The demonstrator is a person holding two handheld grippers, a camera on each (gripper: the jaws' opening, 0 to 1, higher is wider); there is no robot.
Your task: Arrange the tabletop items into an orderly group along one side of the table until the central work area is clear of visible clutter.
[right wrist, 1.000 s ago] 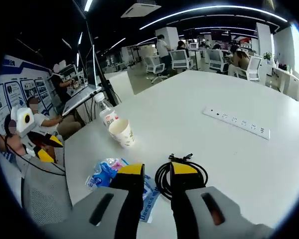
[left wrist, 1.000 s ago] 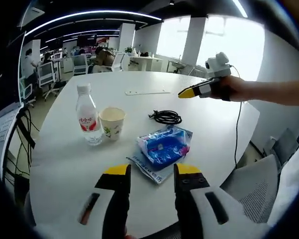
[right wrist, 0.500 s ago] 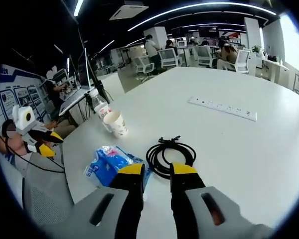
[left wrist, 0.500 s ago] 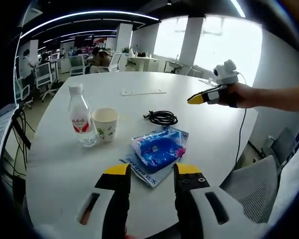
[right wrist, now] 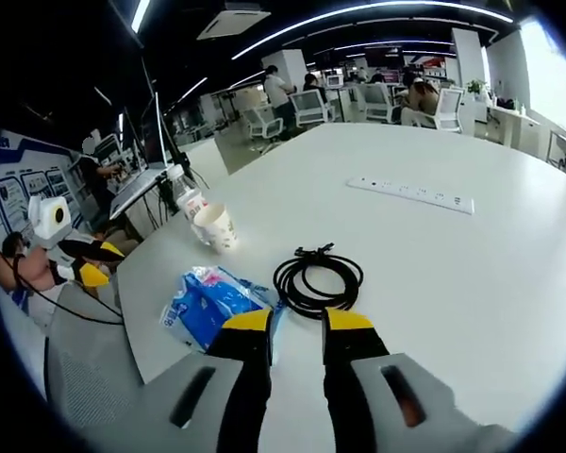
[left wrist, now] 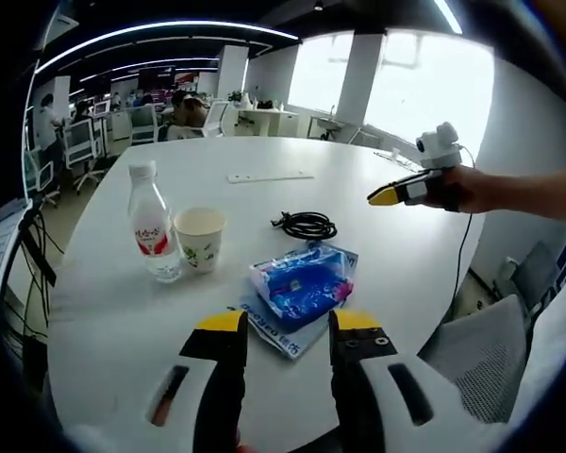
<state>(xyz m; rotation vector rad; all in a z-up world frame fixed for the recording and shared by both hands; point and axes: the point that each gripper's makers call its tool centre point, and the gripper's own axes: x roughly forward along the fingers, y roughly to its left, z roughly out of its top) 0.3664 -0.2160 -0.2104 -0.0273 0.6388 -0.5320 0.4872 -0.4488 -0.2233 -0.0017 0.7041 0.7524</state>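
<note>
I see a white table (left wrist: 104, 311), blue packet (left wrist: 300, 286), black cable (right wrist: 318, 278), red-labelled clear bottle (left wrist: 149, 224), and cream cup (left wrist: 198, 239) with green print.

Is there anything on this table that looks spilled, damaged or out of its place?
Nothing looks spilled or damaged. The water bottle and paper cup stand upright side by side. The blue packet lies askew on a leaflet, and the coiled black cable lies loose mid-table.
</note>
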